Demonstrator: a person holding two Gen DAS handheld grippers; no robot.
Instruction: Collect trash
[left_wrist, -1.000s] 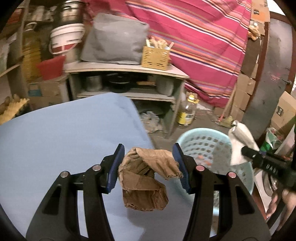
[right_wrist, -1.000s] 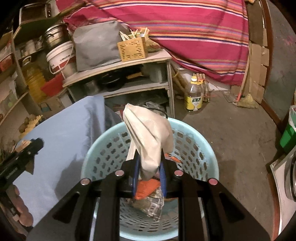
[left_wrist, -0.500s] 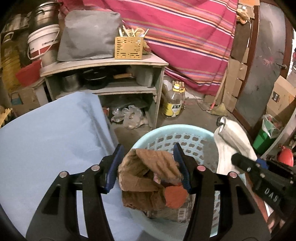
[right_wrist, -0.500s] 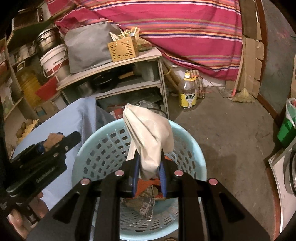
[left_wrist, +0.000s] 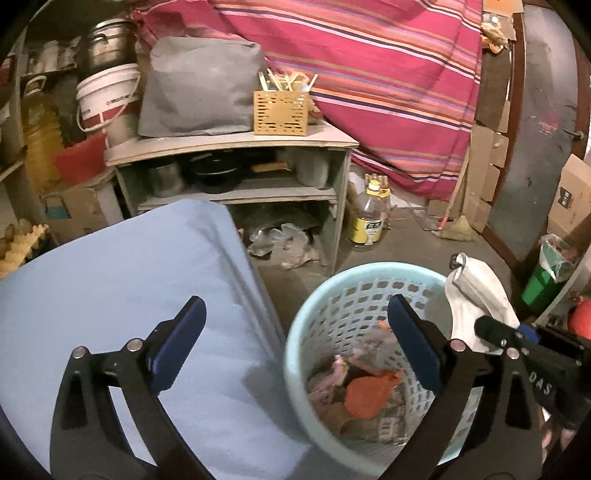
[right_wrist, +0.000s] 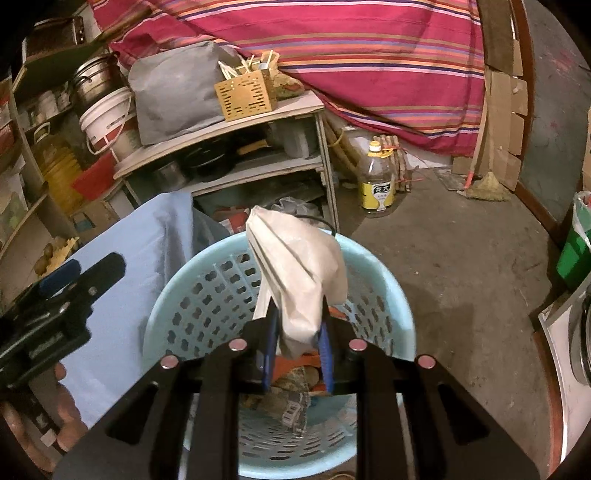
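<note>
A light blue perforated basket (left_wrist: 325, 291) (right_wrist: 192, 295) stands on the floor beside the blue-covered table (left_wrist: 110, 280). Inside it lie an orange scrap (left_wrist: 369, 395) and other crumpled wrappers (left_wrist: 332, 373). My left gripper (left_wrist: 295, 332) hangs over the basket's near rim, its jaws opening wide with nothing between them. My right gripper (right_wrist: 297, 332) is above the basket, shut on a crumpled white paper (right_wrist: 299, 266) that sticks up from its jaws. That gripper and the white paper (left_wrist: 480, 295) also show at the right of the left wrist view.
A grey shelf unit (left_wrist: 236, 166) with pots, a wicker box (left_wrist: 280, 112) and a grey bag stands behind. An oil bottle (left_wrist: 369, 218) (right_wrist: 378, 181) sits on the concrete floor. A striped red cloth hangs at the back. A green bin (left_wrist: 543, 280) stands at right.
My left gripper carried the brown crumpled paper from over the table to over the basket, then opened; the brown paper is gone from its jaws. The right gripper kept still with the white paper.
</note>
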